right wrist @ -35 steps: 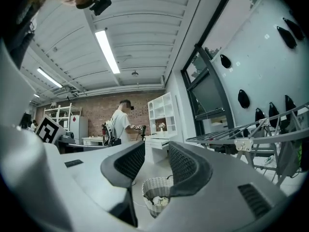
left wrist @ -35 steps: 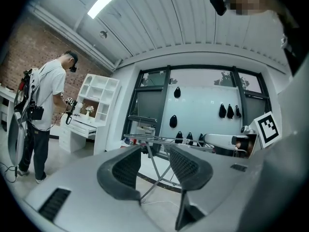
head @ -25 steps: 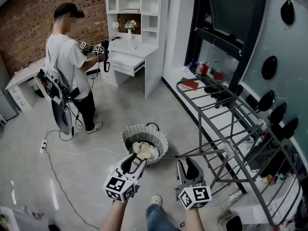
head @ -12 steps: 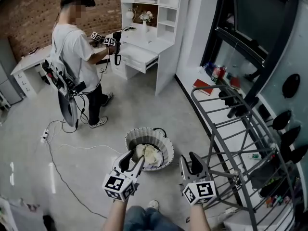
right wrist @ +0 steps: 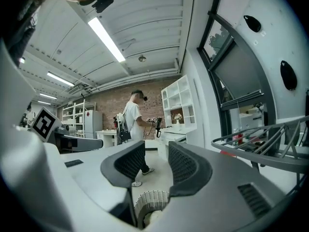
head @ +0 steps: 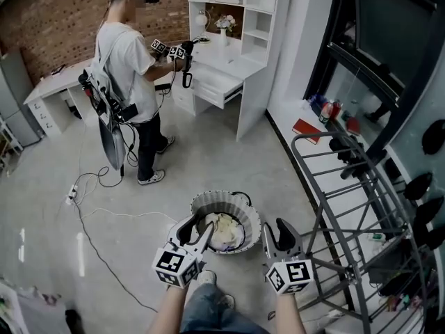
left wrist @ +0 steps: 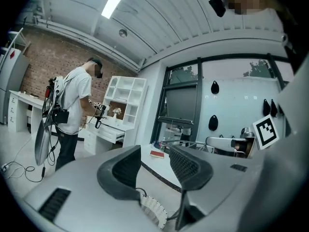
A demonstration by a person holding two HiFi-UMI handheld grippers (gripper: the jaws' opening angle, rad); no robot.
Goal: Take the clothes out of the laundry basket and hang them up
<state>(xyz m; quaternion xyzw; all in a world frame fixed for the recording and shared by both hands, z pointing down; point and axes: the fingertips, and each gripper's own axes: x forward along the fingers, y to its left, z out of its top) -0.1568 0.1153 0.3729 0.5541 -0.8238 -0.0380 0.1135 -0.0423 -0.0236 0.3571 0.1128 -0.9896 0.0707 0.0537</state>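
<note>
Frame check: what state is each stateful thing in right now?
left hand-held gripper: open, empty
right hand-held gripper: open, empty
laundry basket: upright on floor, clothes inside
drying rack: unfolded, no clothes hung
desk drawer: pulled open

Right gripper [right wrist: 157,166] jaws apart, nothing between them — laundry basket [right wrist: 152,199] below

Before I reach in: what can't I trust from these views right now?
- Clothes in the basket: head view, one pale heap; piece count unreadable, left tool covers the near rim.
- Drying rack: head view, feet cut off by right and bottom edges.
- Basket in both gripper views: only a sliver of rim shows below the jaws.
</note>
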